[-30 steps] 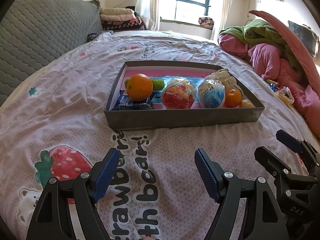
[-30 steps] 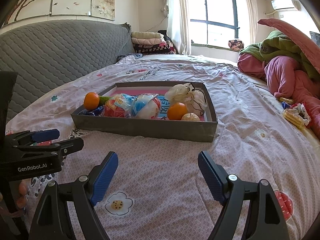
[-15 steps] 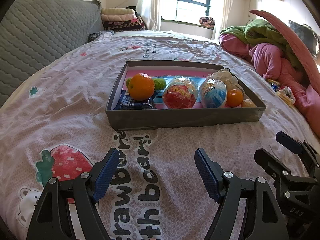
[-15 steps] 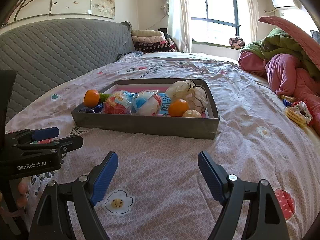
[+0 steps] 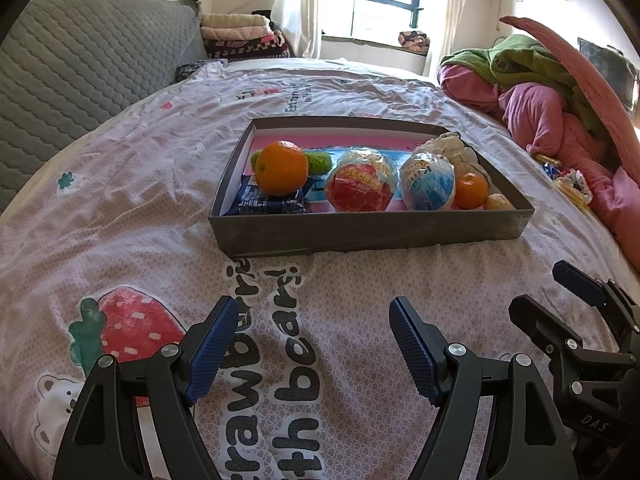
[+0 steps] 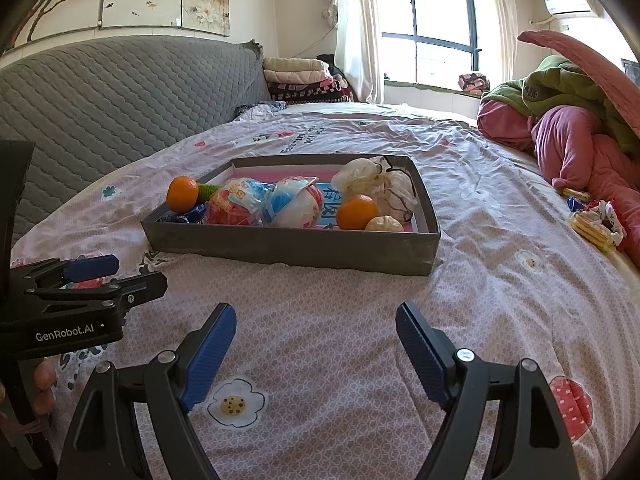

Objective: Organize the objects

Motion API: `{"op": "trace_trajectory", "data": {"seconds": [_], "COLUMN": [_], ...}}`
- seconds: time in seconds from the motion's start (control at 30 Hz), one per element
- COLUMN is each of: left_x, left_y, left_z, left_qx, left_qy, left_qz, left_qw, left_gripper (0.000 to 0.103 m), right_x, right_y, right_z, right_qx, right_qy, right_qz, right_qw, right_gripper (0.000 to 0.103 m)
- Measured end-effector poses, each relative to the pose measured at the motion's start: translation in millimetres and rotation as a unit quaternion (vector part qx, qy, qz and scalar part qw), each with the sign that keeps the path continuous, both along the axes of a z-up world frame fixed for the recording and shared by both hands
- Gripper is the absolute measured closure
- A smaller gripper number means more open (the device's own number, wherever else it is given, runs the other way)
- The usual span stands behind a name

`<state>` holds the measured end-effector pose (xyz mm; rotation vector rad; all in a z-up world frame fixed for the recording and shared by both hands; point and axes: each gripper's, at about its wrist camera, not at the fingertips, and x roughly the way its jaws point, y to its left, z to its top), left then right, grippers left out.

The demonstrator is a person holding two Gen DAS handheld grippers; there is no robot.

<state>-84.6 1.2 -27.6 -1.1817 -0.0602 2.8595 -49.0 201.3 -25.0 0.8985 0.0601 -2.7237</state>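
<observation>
Two claws hang side by side over a strawberry-print bedspread (image 5: 168,208), both pointed at a grey tray (image 5: 360,232) that sits ahead of them, well clear of either set of pads. The left claw (image 5: 312,344) has its jaws spread wide with only printed fabric between them; the right claw (image 6: 316,348) is just as wide apart and equally empty. Neither touches anything.

Ahead and to the left of the left claw, a large orange (image 5: 281,168) rests on a blue packet (image 5: 264,202) in the tray's near-left corner, with a green item (image 5: 320,162) just behind it. Straight ahead lie a red wrapped ball (image 5: 360,188) and a blue wrapped ball (image 5: 430,182), touching. Ahead and to the right sit a small orange (image 5: 471,190), a pale round thing (image 5: 497,202) and a crumpled white bag (image 5: 452,148). Further right, outside the tray and beyond the right claw's reach, loose snacks (image 6: 592,224) lie against a heap of pink bedding (image 6: 572,148).

With the tray nearly full and both claws empty, the sorting looks mostly done. The wide jaws suggest readiness for another pick, probably those stray snacks.
</observation>
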Motion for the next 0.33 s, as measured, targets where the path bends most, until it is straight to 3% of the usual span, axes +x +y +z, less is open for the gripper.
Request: {"op": "trace_trajectory", "data": {"seconds": [0.33], "left_x": [1.1], "left_y": [4.6], "left_z": [-2.2], "left_qx": [-0.013], "left_qy": [0.003], "left_qz": [-0.003], "left_qw": [0.9999], "left_gripper": [0.024], "right_x": [-1.7], "right_y": [-0.3], "right_z": [-2.5], "right_qx": [0.0], "right_qy": [-0.004], "right_qz": [0.001], "right_qw": [1.0], "right_gripper": [0.021]}}
